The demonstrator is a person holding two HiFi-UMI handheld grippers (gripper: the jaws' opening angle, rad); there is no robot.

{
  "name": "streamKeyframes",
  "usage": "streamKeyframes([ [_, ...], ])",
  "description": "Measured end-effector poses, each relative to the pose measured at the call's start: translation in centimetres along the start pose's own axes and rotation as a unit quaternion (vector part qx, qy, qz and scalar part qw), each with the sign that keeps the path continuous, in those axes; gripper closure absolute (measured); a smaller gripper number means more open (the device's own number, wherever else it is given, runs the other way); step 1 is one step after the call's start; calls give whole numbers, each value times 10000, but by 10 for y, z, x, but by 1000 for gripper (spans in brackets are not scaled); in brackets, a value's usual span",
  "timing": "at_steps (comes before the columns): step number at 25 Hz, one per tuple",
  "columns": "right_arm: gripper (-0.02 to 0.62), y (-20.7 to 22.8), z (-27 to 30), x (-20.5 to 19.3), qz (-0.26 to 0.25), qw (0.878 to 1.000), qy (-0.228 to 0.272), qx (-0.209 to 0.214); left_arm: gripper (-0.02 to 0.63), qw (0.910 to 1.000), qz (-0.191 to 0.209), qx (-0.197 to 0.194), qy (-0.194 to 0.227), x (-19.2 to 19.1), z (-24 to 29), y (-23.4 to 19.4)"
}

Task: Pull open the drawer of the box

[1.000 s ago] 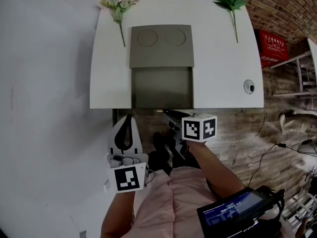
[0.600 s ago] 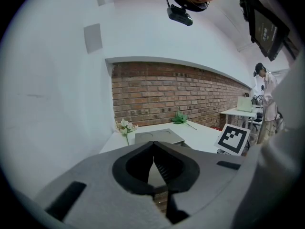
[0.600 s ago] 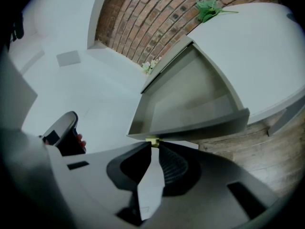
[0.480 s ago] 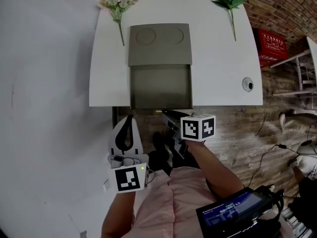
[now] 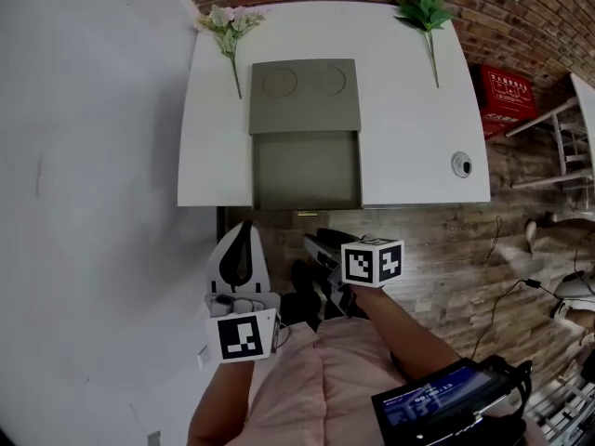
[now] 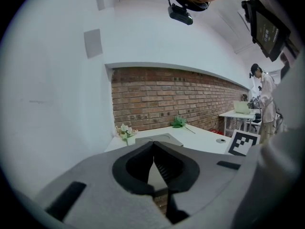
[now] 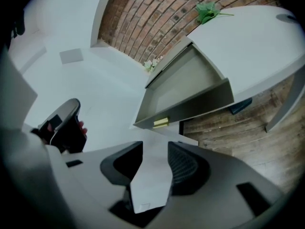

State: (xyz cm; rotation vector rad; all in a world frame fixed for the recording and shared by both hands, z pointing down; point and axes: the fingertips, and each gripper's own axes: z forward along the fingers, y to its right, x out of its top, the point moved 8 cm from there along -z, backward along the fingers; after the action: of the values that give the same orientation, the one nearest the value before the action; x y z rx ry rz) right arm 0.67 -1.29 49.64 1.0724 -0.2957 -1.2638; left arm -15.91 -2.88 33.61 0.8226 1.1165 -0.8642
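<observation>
Grey flat box [image 5: 305, 96] on the white table [image 5: 409, 110]: how many, and where?

One, set toward the far side, with two round recesses in its lid. Its one drawer [image 5: 307, 170] is pulled out to the near edge, and the small yellowish handle [image 5: 306, 214] sits just past that edge.

And the grippers?

Two. The left gripper [image 5: 244, 226], near and left of the drawer, has its fingers pressed together on nothing. The right gripper [image 5: 313, 241] is just near of the handle and apart from it. Its fingers have just been opening and stand wide, with nothing between them.

Anything else on the table?

Two sprigs: one pale-flowered sprig [image 5: 226, 21] at the far left, one green leafy sprig [image 5: 425, 12] at the far right. One small round fitting [image 5: 461, 163] lies right of the drawer.
</observation>
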Motion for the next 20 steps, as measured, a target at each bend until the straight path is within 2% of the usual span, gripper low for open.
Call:
streamKeyframes([
  [3,433,-20,-16,-6,-336,9994,96,-1,597,9998,-24,-81,182,13,-1,-5],
  [6,466,-55,-38,13,-859,9943,637,62,598,9985,-60,-154,525,37,-6,-14],
  [8,486,-85,-54,37,-1200,9861,1135,204,598,9966,-118,-244,779,57,-11,-16],
  [10,517,-117,-71,61,-1619,9725,1643,323,598,9938,-128,-291,1062,78,-18,-18],
  [12,545,-150,-88,80,-2242,9501,2156,226,598,9907,-133,-297,1324,98,-23,-22],
  [14,589,-180,-105,91,-2904,9187,2675,-66,598,9878,-110,-317,1521,115,-26,-26],
  [15,589,-193,-112,95,-3172,9021,2915,-226,598,9864,-77,-327,1606,122,-27,-28],
  [17,589,-212,-125,98,-3517,8736,3322,-525,598,9837,13,-338,1767,135,-29,-31],
  [20,591,-224,-137,95,-3800,8431,3690,-931,598,9812,68,-363,1895,146,-31,-32],
])
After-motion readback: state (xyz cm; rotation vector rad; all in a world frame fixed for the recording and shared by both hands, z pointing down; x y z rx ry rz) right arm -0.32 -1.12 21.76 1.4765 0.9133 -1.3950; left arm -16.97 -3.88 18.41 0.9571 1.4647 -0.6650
